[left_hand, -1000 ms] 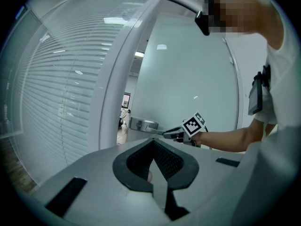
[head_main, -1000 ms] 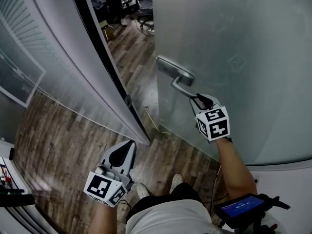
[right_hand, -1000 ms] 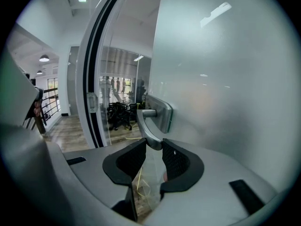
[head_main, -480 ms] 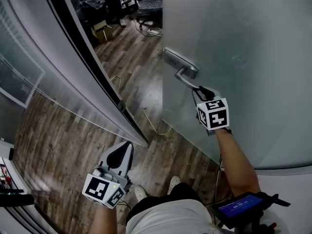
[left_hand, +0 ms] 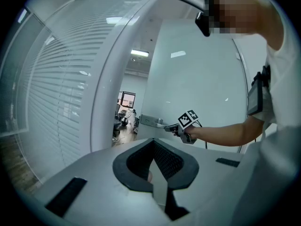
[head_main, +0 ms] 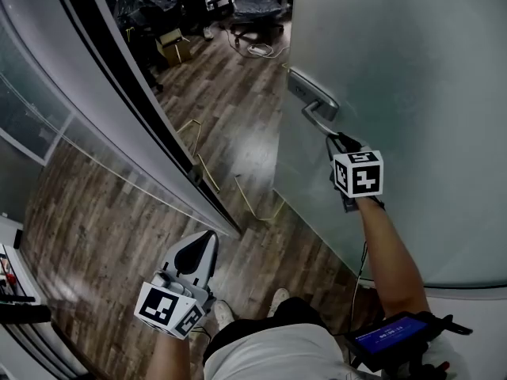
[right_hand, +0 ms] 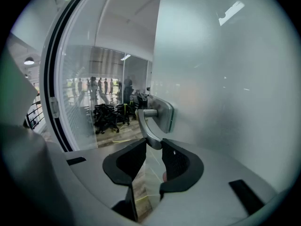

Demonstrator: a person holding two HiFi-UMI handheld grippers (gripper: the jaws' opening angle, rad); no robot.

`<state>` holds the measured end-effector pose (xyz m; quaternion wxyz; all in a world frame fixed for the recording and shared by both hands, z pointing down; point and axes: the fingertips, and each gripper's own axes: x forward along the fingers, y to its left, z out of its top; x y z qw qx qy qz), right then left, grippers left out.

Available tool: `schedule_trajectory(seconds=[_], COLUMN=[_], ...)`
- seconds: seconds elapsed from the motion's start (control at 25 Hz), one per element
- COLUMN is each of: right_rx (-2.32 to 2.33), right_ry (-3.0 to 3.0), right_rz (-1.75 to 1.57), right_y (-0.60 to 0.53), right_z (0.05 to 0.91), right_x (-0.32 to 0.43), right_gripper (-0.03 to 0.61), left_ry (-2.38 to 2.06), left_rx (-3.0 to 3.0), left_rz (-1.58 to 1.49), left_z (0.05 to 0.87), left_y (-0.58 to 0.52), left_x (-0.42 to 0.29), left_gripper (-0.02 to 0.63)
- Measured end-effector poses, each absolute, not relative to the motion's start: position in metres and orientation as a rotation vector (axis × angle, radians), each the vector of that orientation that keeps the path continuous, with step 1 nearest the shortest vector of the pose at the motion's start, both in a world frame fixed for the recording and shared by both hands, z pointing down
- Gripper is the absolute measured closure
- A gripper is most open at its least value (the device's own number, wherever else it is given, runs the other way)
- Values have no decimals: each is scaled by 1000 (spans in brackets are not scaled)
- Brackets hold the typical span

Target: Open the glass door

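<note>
Foremost, glass door (head_main: 396, 93): frosted pane filling the upper right of the head view, standing ajar, free edge swung clear of the dark door frame (head_main: 119, 77) at left, a wedge of wood-plank floor (head_main: 230, 117) showing through the gap. Near that free edge, metal lever handle (head_main: 315, 115) on an oblong backplate (head_main: 305, 89), angled down toward the person. Right gripper (head_main: 339, 141): clamped on the lever's end, both dark pads pressed against the metal, one on either side, as seen in the right gripper view; marker cube (head_main: 358, 173) just behind, bare forearm (head_main: 388, 252) stretched toward the door. Left gripper (head_main: 207, 237): low at the bottom left of the head view, well apart from door and handle, closed tip to tip on nothing, pointed up toward the doorway. Left of the frame, frosted glass wall (head_main: 47, 93) with horizontal stripes, running alongside the floor. Beyond the opening, dark office chairs (head_main: 253, 6), a cardboard box (head_main: 176, 47) on the planks near the frame, a pale cable (head_main: 260, 51) loosely coiled nearby. Along the lower edge of the head view: light shirt (head_main: 269, 355), two pale shoes (head_main: 279, 298) on the planks, and a small device (head_main: 388, 335) with blue-lit screen at the right hip.
</note>
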<state>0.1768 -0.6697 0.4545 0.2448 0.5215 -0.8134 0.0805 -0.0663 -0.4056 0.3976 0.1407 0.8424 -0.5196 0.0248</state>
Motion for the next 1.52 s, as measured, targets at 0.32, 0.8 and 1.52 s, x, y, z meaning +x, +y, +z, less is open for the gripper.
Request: schedule_trajectory(seconds=[0.32, 0.8, 1.52], right_rx=[1454, 1497, 1632], right_ry=[-2202, -2211, -2482], right_rz=[243, 270, -222], right_y=[-693, -709, -550], right_z=[456, 456, 318], right_x=[198, 213, 159], right_gripper=[472, 472, 339], left_ry=[-1537, -1560, -1443], left_rx=[2407, 2394, 2516], left_rz=[72, 73, 11], left_z=[403, 407, 380], left_y=[-406, -404, -352], left_x=[-65, -63, -101], left_gripper=[620, 620, 620])
